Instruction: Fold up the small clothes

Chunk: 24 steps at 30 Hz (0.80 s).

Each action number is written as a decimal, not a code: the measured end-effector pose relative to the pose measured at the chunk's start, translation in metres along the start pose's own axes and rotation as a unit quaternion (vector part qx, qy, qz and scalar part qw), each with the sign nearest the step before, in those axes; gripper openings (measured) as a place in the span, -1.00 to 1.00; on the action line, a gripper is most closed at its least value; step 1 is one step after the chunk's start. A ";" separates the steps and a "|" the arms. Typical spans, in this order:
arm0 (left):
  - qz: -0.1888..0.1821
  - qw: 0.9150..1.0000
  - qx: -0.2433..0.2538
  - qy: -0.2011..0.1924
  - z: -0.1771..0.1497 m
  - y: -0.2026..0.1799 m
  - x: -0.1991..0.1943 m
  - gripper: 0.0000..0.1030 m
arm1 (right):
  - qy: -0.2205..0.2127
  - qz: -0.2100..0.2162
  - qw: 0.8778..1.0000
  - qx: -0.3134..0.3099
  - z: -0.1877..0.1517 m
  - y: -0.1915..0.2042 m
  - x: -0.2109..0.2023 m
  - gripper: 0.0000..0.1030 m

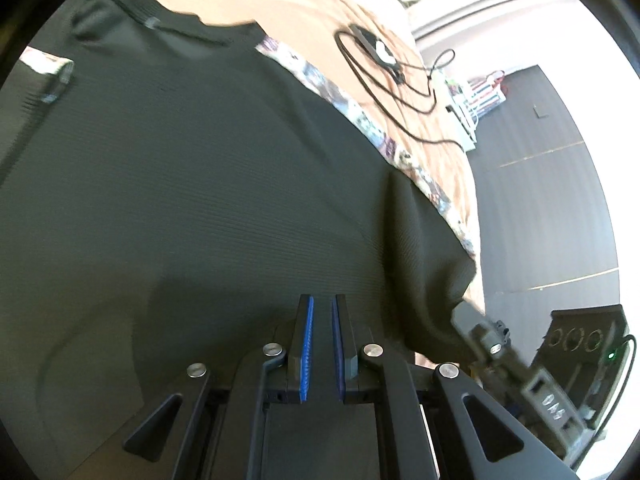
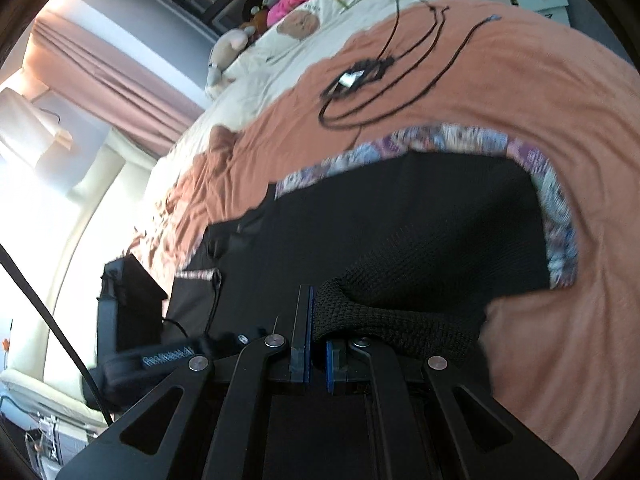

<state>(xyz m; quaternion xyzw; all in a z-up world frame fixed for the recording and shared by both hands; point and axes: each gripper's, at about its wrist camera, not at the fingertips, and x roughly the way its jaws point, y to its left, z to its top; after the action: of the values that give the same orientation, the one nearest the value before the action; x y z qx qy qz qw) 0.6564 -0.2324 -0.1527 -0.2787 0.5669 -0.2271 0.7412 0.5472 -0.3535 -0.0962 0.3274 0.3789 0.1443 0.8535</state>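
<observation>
A black knit garment (image 1: 192,184) lies spread over a patterned cloth on an orange bedspread (image 1: 436,160). My left gripper (image 1: 322,300) hovers just above the garment, its blue-padded jaws a narrow gap apart with nothing between them. My right gripper (image 2: 318,292) is shut on a bunched edge of the same garment (image 2: 400,320), lifting a fold of it off the bed. The right gripper (image 1: 496,344) also shows at the lower right of the left wrist view, at the garment's corner. The left gripper's body (image 2: 160,356) shows at the left of the right wrist view.
A black cable with a small device (image 2: 352,80) lies looped on the orange bedspread (image 2: 560,160) beyond the garment. Pillows and soft toys (image 2: 296,4) sit at the bed's far end. The bed edge and dark floor (image 1: 540,200) are to the right.
</observation>
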 end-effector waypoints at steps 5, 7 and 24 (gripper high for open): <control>0.017 1.000 0.012 -0.007 -0.001 0.000 -0.017 -0.81 | 0.042 -0.019 0.999 -0.026 -0.007 0.010 0.013 -0.90; 0.025 0.999 0.018 -0.009 0.000 -0.006 -0.014 -0.72 | 0.053 -0.018 0.998 -0.020 -0.009 0.006 0.013 -0.27; 0.042 0.986 0.160 -0.008 -0.023 -0.100 0.011 -0.47 | -0.072 -0.064 0.992 0.079 0.012 -0.103 -0.107 0.39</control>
<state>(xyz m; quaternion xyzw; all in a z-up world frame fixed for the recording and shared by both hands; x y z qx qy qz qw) 0.6352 -0.3175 -0.0981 -0.1344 0.5285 -0.2817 0.7894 0.4841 -0.4885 -0.0997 0.3784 0.3464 0.0349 0.8576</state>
